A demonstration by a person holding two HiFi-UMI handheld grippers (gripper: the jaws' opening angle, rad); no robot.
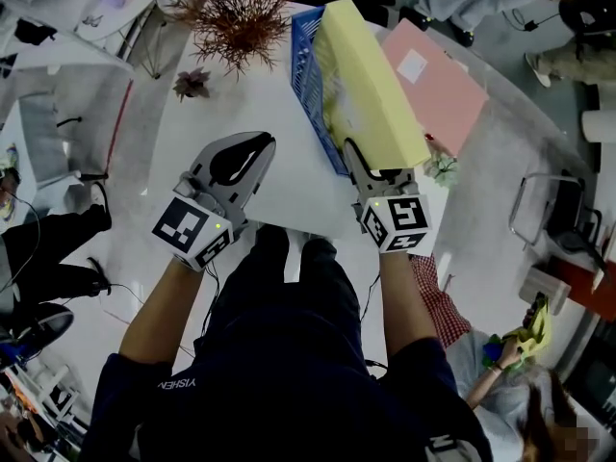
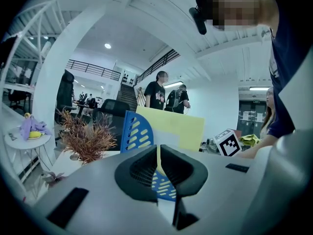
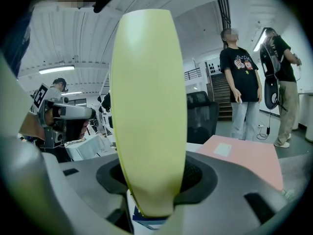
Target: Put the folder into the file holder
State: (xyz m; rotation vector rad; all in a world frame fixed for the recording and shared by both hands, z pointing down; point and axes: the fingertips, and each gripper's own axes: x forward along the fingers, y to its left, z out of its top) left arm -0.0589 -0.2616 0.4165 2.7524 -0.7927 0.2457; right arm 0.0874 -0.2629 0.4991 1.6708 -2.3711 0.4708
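Note:
A thick yellow folder (image 1: 371, 85) stands on edge in the blue perforated file holder (image 1: 310, 75) on the white table, its near end toward me. My right gripper (image 1: 363, 162) is at that near end. In the right gripper view the folder (image 3: 149, 106) fills the gap between the jaws, which stand wide around it without clearly pinching it. My left gripper (image 1: 260, 142) hovers to the left of the holder, shut and empty. The left gripper view looks past its closed jaws to the holder (image 2: 134, 131) and the folder (image 2: 181, 126).
A pink folder (image 1: 438, 85) lies flat to the right of the holder. A reddish dried plant (image 1: 236, 17) stands at the back left, with a small sprig (image 1: 192, 83) near it. Beyond the table (image 1: 279, 195) people (image 3: 239, 82) are standing. A chair and bags stand at the right.

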